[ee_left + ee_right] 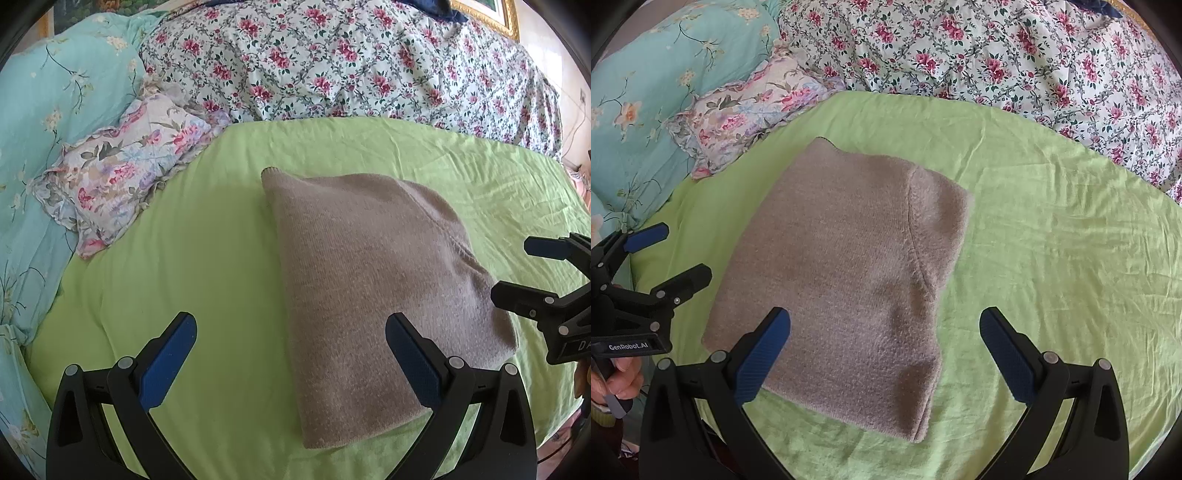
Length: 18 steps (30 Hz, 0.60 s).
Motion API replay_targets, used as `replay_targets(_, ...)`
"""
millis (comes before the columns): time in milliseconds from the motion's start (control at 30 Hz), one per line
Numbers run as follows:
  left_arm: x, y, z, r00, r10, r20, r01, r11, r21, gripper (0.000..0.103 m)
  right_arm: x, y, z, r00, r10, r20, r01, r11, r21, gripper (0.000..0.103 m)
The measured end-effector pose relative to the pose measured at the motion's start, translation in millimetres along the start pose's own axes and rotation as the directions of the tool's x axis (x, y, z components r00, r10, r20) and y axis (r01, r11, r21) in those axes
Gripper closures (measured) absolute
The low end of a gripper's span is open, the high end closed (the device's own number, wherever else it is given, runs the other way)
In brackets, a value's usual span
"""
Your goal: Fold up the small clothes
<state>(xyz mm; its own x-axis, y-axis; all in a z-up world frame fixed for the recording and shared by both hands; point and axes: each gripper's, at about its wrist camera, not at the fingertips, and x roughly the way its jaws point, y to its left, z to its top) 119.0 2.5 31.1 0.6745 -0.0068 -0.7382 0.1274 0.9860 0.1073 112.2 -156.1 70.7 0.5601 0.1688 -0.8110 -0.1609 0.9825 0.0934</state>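
Observation:
A grey-brown knit garment lies folded into a compact rectangle on the green sheet; it also shows in the right wrist view. My left gripper is open and empty, held above the garment's near left edge. My right gripper is open and empty, held above the garment's near right part. The right gripper also shows at the right edge of the left wrist view, and the left gripper shows at the left edge of the right wrist view, both open.
A small floral pillow lies at the sheet's far left beside a teal floral quilt. A white quilt with red flowers is heaped along the far side. A gold picture frame hangs behind.

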Motion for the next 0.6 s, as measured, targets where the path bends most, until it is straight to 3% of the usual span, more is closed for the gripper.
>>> replay_targets(600, -0.1, 4.1, 2.0, 1.000, 0.008, 0.001, -0.008, 1.000, -0.011, 0.001, 3.0, -3.7, 0.4, 1.000, -0.007, -0.008, 0.007, 1.000, 0.006, 0.001)
